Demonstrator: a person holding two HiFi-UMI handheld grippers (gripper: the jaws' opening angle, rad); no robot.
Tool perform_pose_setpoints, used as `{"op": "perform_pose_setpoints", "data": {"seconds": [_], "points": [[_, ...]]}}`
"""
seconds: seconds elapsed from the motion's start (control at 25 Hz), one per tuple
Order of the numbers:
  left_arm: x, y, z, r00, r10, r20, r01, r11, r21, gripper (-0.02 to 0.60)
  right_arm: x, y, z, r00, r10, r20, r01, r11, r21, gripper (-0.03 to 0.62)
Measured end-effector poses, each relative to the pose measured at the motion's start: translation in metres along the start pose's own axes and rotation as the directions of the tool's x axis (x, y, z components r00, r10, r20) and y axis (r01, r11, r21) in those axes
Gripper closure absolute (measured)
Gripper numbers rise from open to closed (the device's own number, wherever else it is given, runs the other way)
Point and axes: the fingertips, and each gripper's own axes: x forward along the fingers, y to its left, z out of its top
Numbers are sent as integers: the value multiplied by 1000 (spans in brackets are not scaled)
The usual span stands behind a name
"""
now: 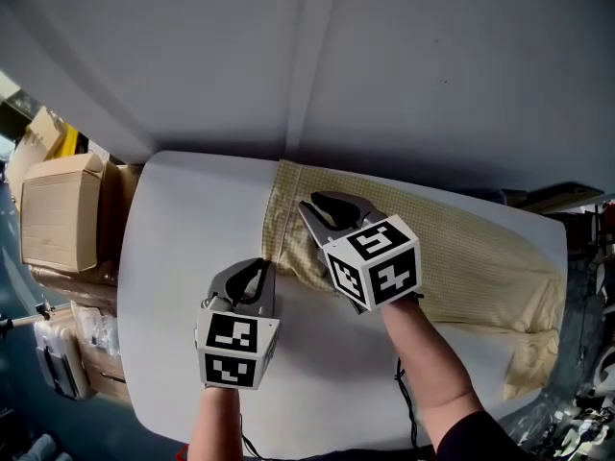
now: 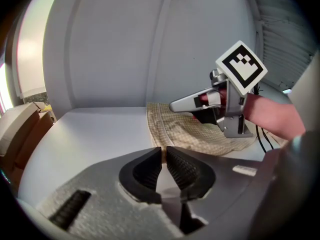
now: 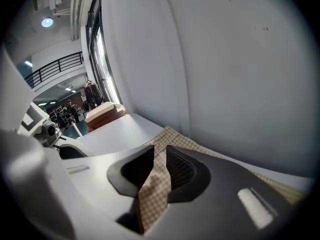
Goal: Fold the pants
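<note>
Your right tongs [image 3: 159,151] are standing partly spread, with a raised fold of the pants [image 3: 172,136] running up between the pads, loose rather than pinched. Your left tongs [image 2: 163,151] are nearly pressed together, leaving only a thin slit, and I am not making out any cloth inside it. The near edge of the pants [image 2: 170,129] is lying right at their tips.

The first risk is sitting inside the right tongs. The fold is leaning on a ribbed pad, so if you are pulling back at an angle, the cloth is likely snagging and dragging the waist end out of shape. The second is at the left tongs [image 1: 261,269]. With the tips this narrow and only at the hem, you are probably catching one layer or none, and a lift from there is skewing the fold. Both tongs are also working close together, the right tongs [image 1: 306,205] just beyond and beside the left, so the tongs could be knocking each other.

Further out, the pants [image 1: 461,248] are stretching away to the right of the right tongs across the table [image 1: 183,219]. The leg ends are bunching near the table's far right edge, and a hard tug could be sliding them off it.

Counting: two tongs, one pair of pants and one table. To the left of the left tongs, cardboard boxes [image 1: 62,209] are stacking up, at least two, though I cannot tell the exact number.
</note>
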Motion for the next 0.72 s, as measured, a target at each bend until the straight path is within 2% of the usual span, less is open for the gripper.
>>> {"op": "perform_pose_setpoints", "data": {"seconds": [0.24, 0.4, 0.52, 0.72], "points": [[-1, -6, -2, 999, -37, -14, 37, 999, 33, 566, 28, -4, 6, 999, -13, -37, 12, 999, -33, 500], [0, -7, -3, 999, -38, -23, 40, 997, 60, 569, 41, -5, 3, 993, -77, -93, 67, 992, -103, 482], [0, -7, -3, 999, -34, -23, 36, 996, 77, 569, 45, -2, 1, 986, -114, -124, 92, 982, -165, 493], [0, -8, -3, 999, -38, -14, 39, 996, 85, 569, 46, 1, -1, 986, -93, -140, 72, 986, -151, 538]]}}
